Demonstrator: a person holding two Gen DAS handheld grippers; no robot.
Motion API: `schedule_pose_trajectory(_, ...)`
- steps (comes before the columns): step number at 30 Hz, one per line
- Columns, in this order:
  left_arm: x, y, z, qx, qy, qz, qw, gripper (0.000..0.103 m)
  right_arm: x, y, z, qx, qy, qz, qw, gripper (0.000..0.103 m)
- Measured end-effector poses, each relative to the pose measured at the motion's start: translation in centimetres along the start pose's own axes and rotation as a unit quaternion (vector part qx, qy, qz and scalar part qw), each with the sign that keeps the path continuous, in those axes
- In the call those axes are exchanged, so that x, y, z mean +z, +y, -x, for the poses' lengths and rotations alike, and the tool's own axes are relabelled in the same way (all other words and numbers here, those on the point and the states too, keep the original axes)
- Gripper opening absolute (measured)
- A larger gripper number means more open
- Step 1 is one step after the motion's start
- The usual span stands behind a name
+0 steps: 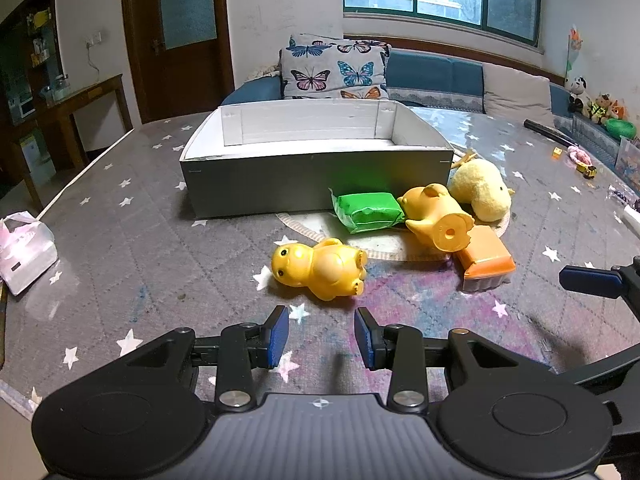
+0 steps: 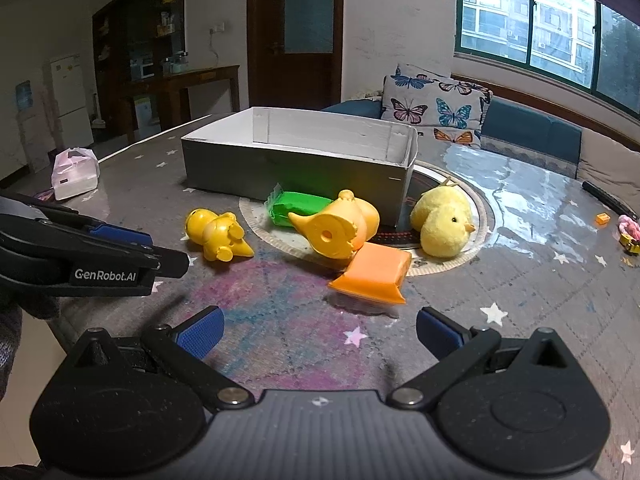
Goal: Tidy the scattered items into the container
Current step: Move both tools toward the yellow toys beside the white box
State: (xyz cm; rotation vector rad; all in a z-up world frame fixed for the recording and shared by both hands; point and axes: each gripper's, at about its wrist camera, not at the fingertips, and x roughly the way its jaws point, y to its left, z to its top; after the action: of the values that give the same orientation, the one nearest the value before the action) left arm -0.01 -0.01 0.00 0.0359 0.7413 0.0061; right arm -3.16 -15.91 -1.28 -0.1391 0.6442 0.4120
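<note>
The grey cardboard box (image 1: 316,184) sits open and looks empty, with every item still outside it. Nearest in front of the box lies a glossy yellow rubber duck (image 1: 320,266) on its side; the left gripper (image 1: 321,336) hovers just short of it, jaws parted and holding nothing. The right gripper (image 2: 318,330) is spread wide and empty, facing the orange-lidded plastic case (image 2: 372,274). Best to close across the duck's rounded, slippery body, not its head. By the box's front wall lie a crinkly green packet (image 1: 368,212), a hollow orange duck (image 1: 436,216) and a fuzzy plush chick (image 1: 482,190).
</note>
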Motion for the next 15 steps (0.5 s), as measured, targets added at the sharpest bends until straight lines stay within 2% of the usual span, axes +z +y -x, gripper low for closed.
schedule_pose_trajectory(15, 0.19, -0.15, -0.02, 0.002, 0.003, 0.000, 1.0000, 0.039, 0.41, 1.05, -0.41, 0.009, 0.005, 0.014, 1.000, 0.103)
